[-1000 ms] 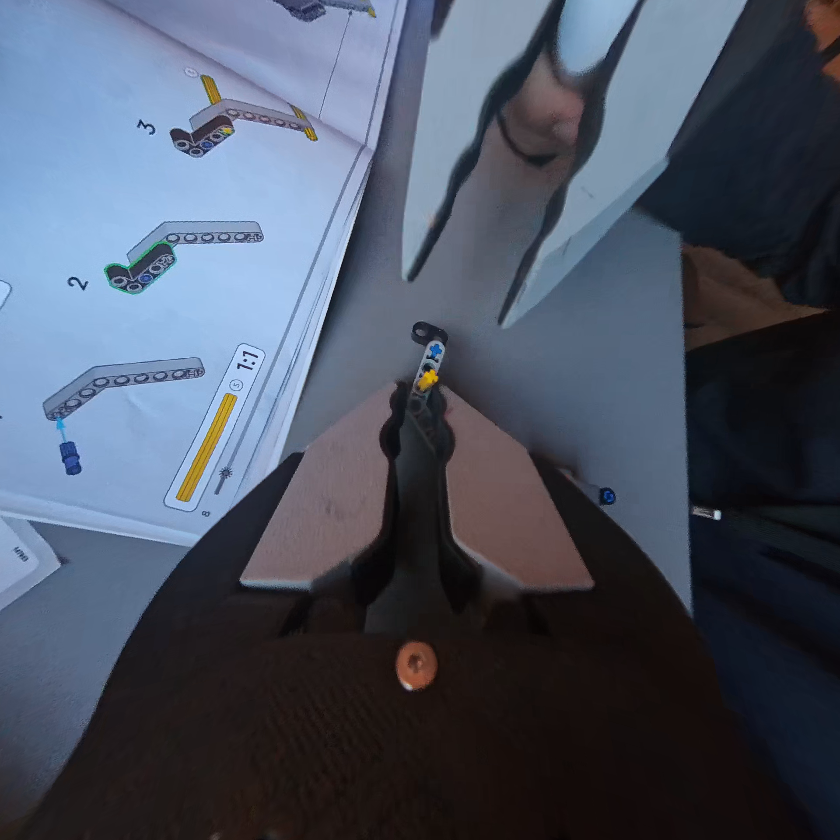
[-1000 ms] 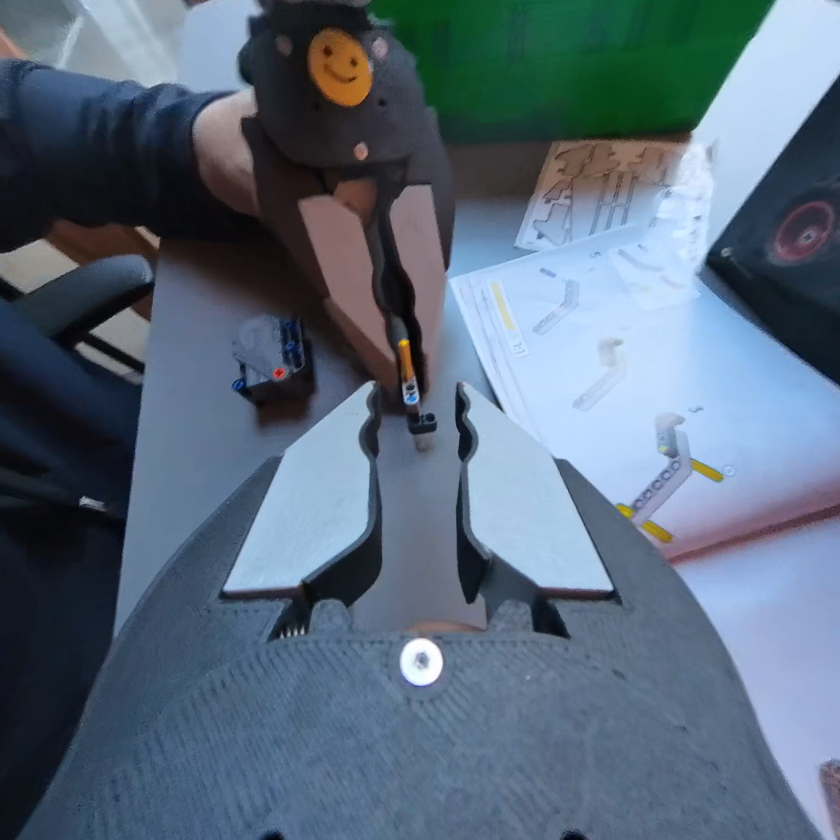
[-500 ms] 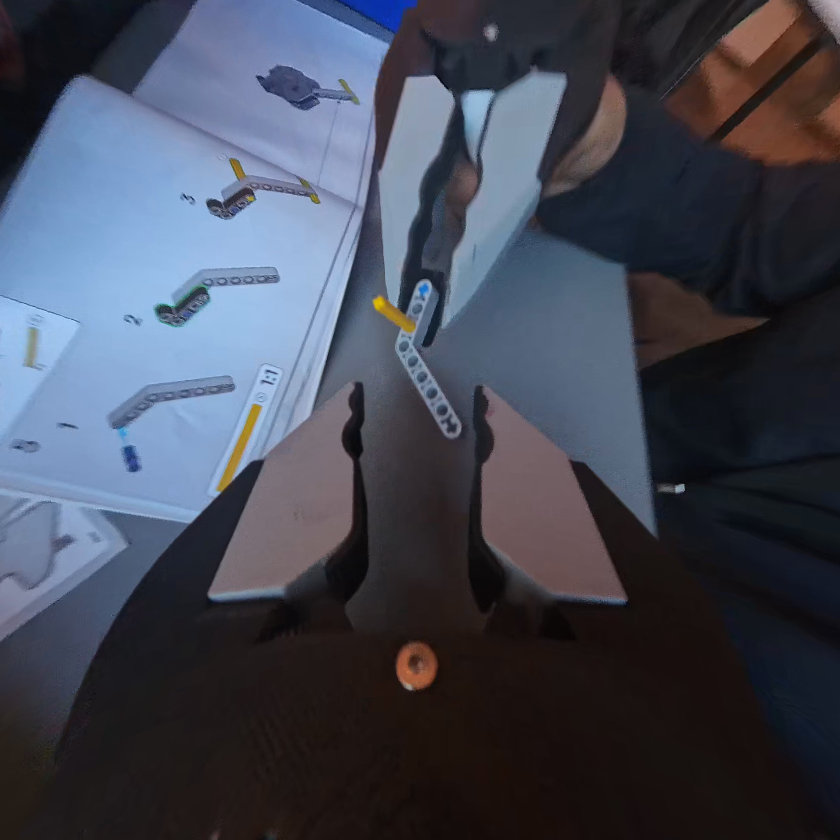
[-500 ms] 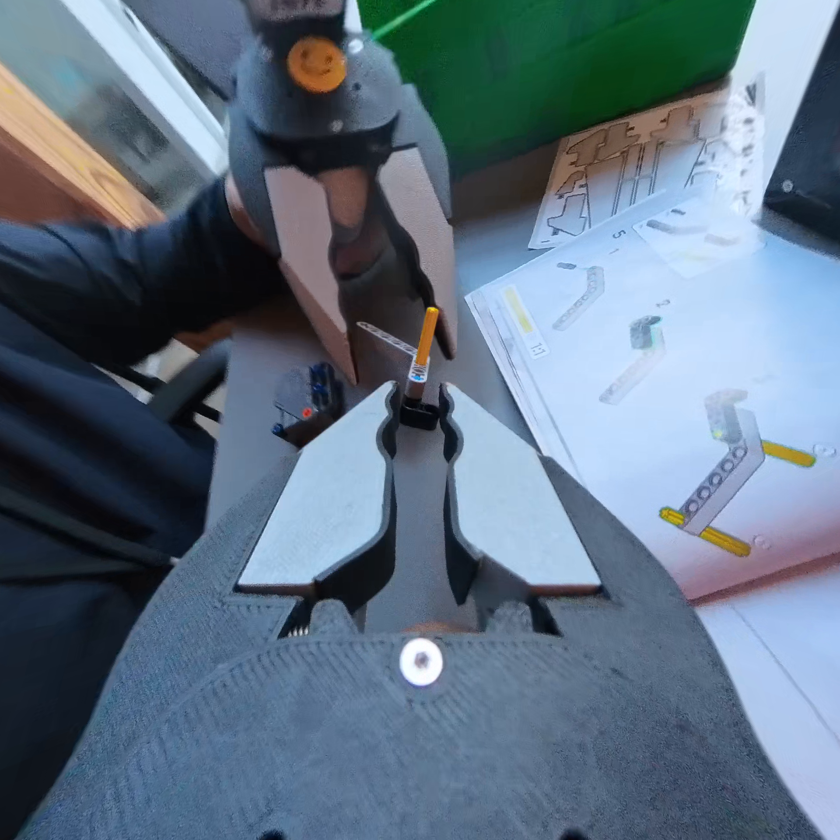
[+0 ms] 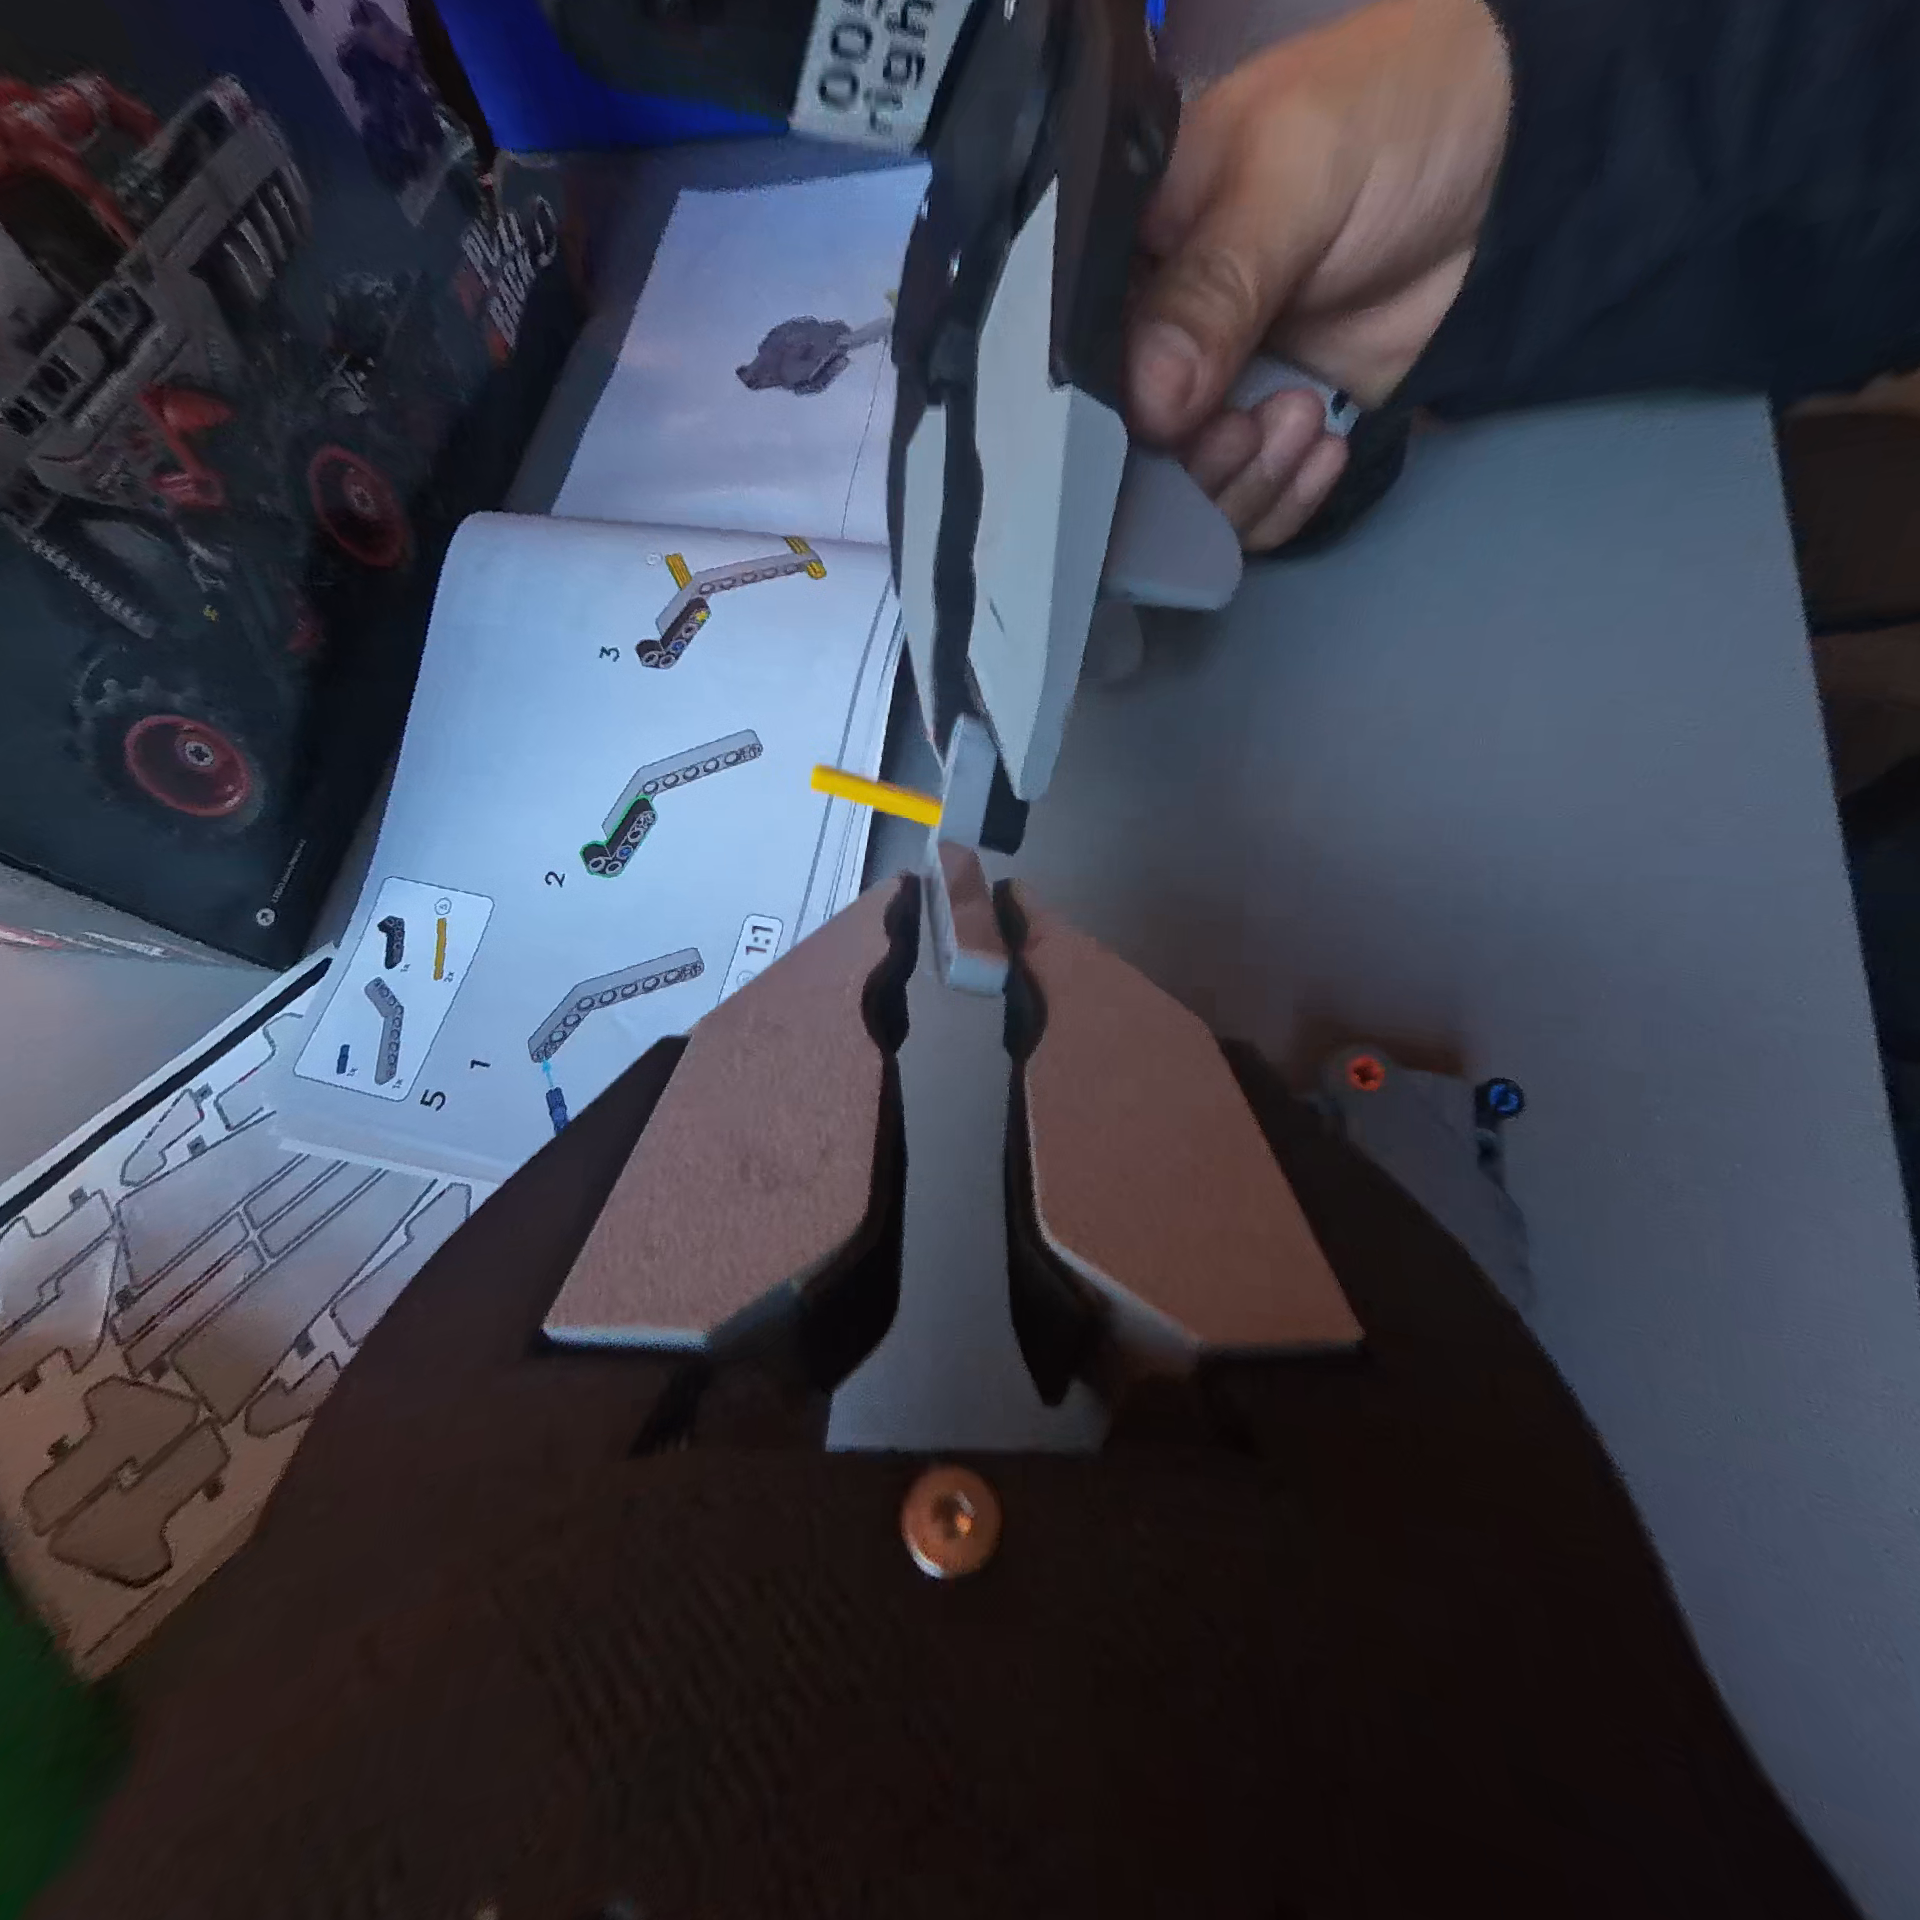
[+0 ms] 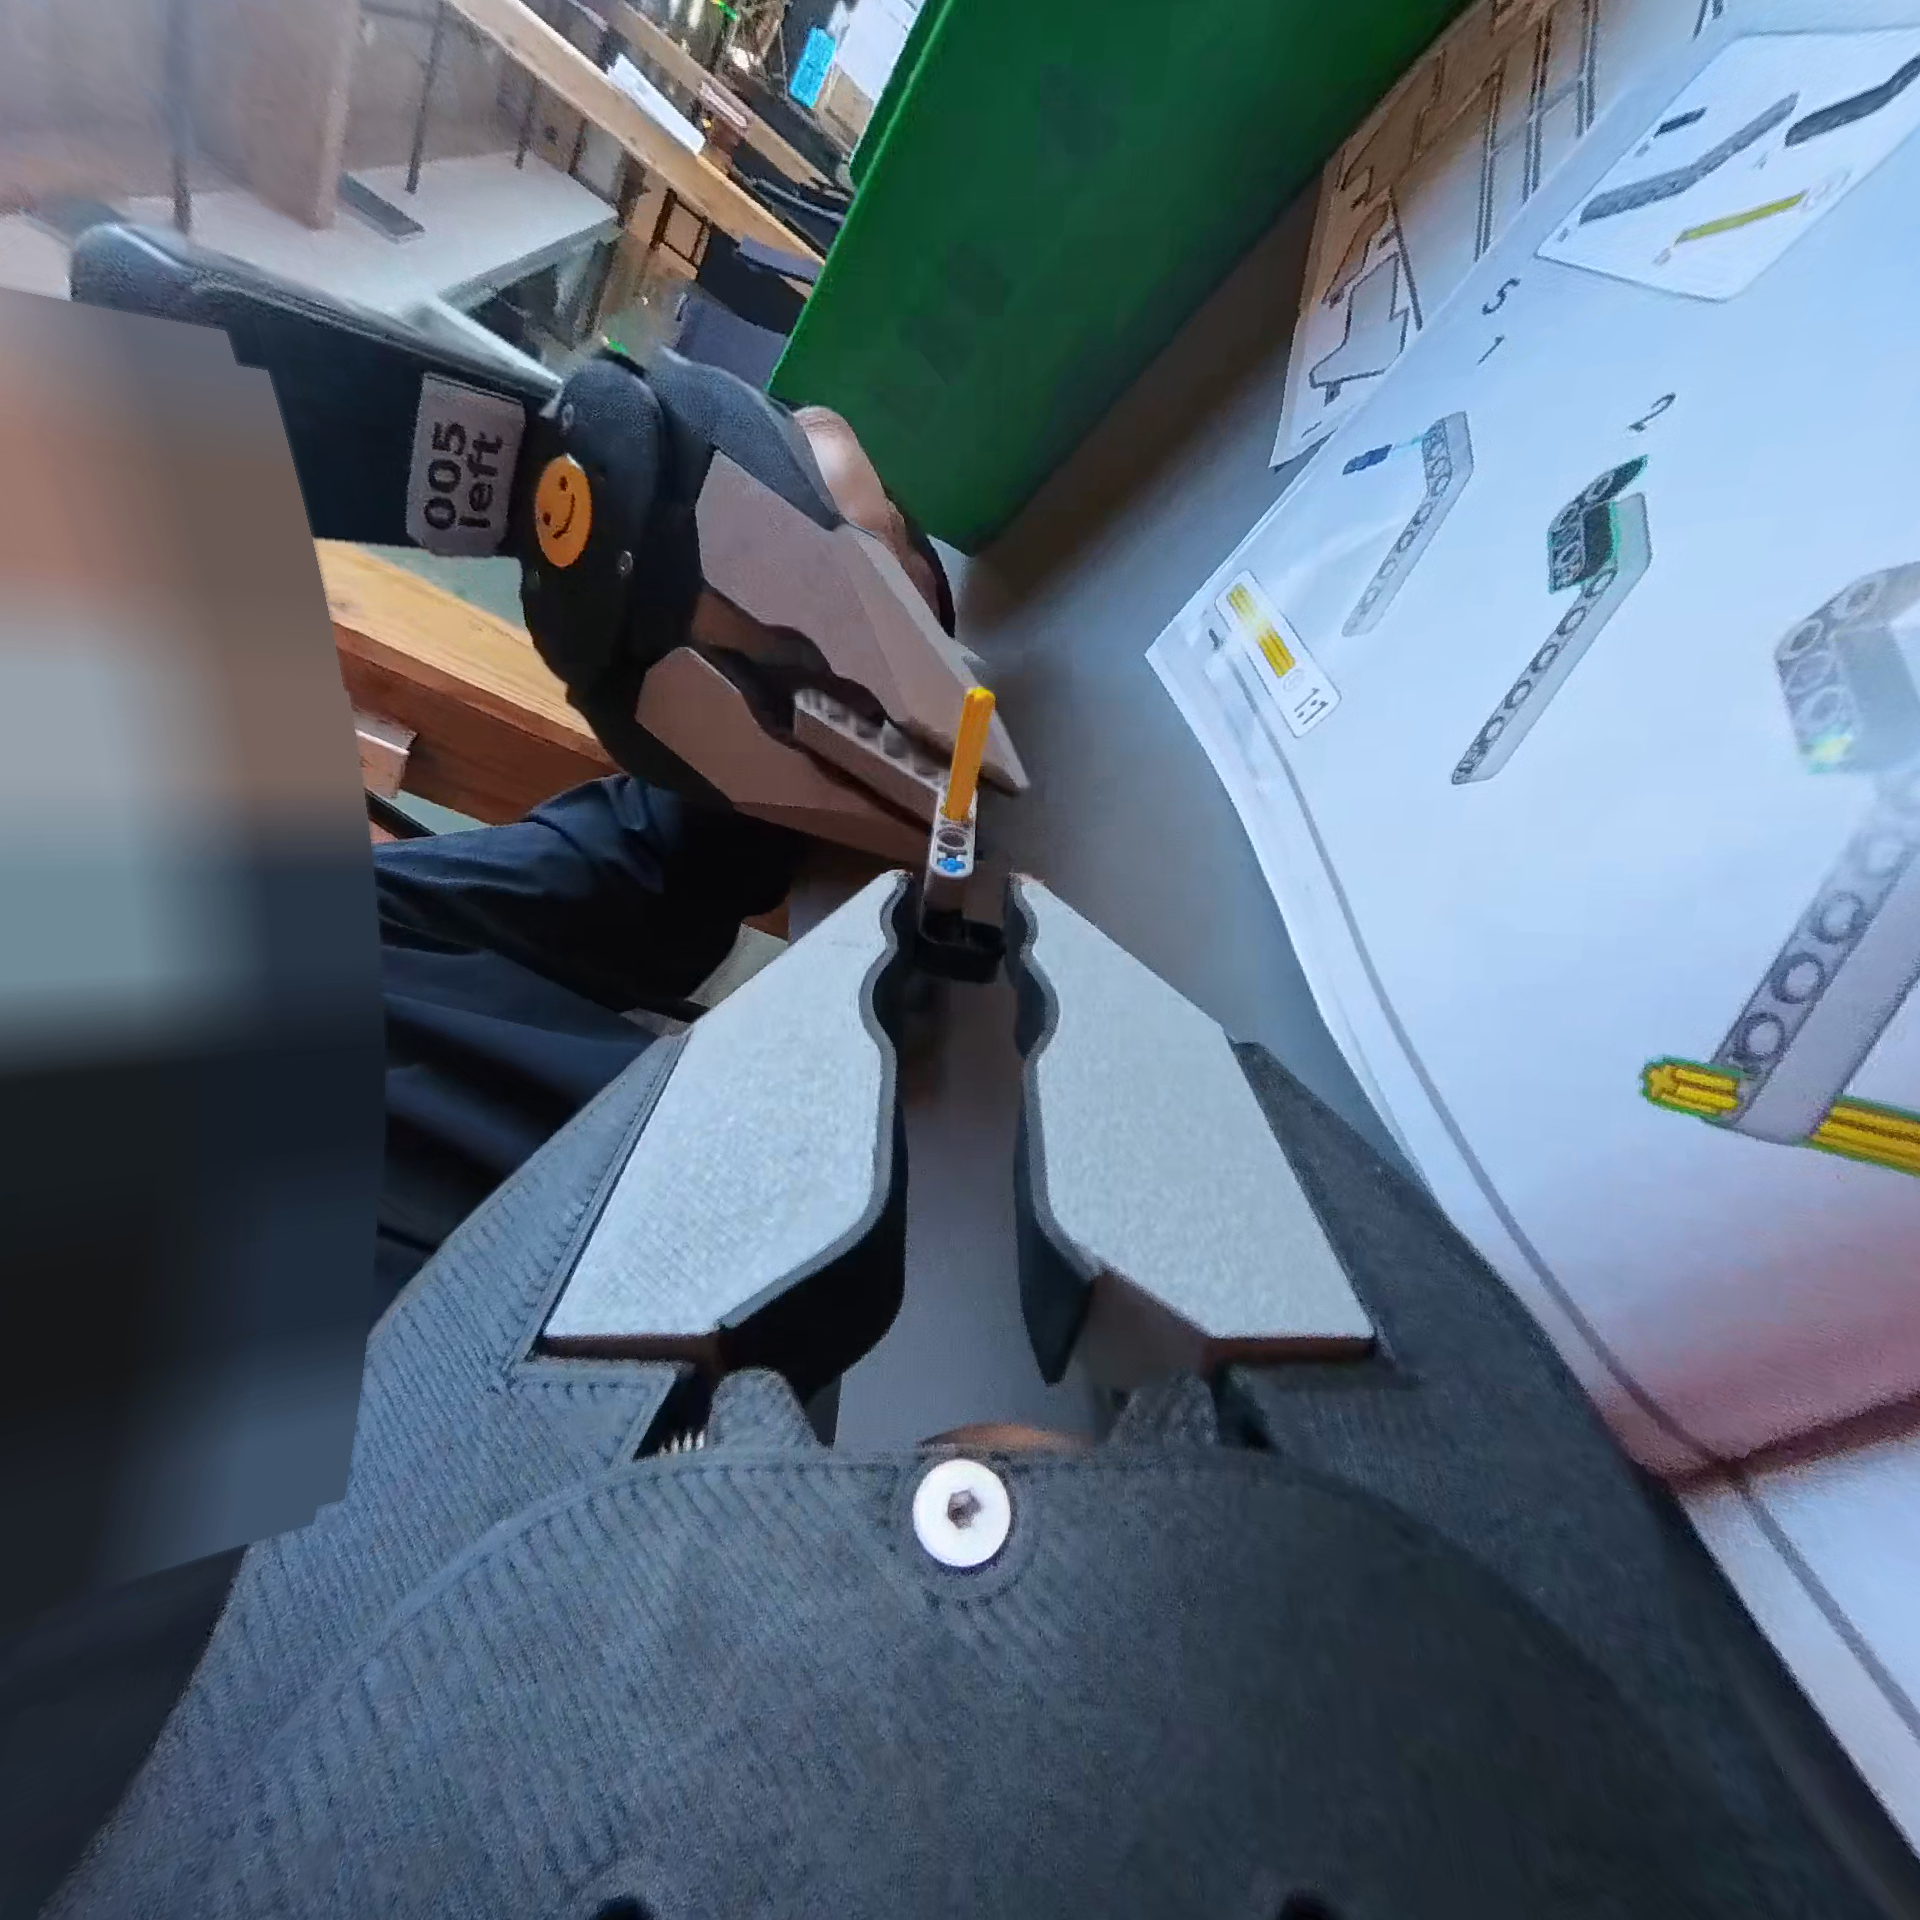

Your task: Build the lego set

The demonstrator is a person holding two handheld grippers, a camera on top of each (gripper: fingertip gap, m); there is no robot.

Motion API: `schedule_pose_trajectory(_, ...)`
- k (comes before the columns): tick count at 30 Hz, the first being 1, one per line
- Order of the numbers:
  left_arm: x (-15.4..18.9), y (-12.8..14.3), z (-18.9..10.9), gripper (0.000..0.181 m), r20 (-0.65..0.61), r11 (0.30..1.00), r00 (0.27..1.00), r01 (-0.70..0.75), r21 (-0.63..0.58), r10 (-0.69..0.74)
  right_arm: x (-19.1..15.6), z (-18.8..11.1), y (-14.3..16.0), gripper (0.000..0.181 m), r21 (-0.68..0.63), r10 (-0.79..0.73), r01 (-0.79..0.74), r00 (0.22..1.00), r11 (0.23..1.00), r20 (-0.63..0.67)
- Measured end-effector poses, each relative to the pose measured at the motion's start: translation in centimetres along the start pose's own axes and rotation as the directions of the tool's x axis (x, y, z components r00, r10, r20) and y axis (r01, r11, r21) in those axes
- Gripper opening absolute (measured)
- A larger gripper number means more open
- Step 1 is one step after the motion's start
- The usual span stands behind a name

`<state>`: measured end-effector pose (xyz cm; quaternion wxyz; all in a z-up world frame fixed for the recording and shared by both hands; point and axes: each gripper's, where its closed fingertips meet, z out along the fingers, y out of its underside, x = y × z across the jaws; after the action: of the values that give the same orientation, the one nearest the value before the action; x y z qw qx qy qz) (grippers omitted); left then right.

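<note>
A small assembly is held in the air between both grippers: a bent grey beam (image 5: 961, 935), a black connector (image 6: 951, 940) and a yellow axle (image 5: 873, 795) sticking out sideways. My left gripper (image 5: 956, 904), with brown pads, is shut on the free end of the grey beam. My right gripper (image 6: 954, 904), with grey pads, is shut on the black connector; the beam (image 6: 873, 738) and axle (image 6: 966, 753) run away from it into the left gripper (image 6: 966, 790). In the left wrist view the right gripper (image 5: 987, 748) comes down from above, held by a hand (image 5: 1299, 260).
An open instruction booklet (image 5: 623, 779) (image 6: 1558, 727) lies on the grey table (image 5: 1455, 831). The set's box (image 5: 208, 468) stands behind it, and a sticker sheet (image 5: 156, 1299) lies beside it. A dark grey block with a blue pin (image 5: 1423, 1132) sits by my left gripper. A green box (image 6: 1039, 260) stands at the back. Less than 4 cm separates the two grippers' tips.
The right gripper shut on the black connector while the left let go and opened. The left has now shut on the beam's other end. Both grippers rose and tilted.
</note>
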<state>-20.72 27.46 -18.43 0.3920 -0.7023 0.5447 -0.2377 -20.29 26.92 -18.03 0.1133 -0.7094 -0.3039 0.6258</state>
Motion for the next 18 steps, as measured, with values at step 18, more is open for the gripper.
schedule_pose_trajectory(18,1.3,0.1,-0.3,0.005,-0.202,0.99,0.97,0.139,0.015,-0.133,0.1,-0.6,0.2,0.06,-0.201,-0.57,0.536,0.798,0.82,-0.193)
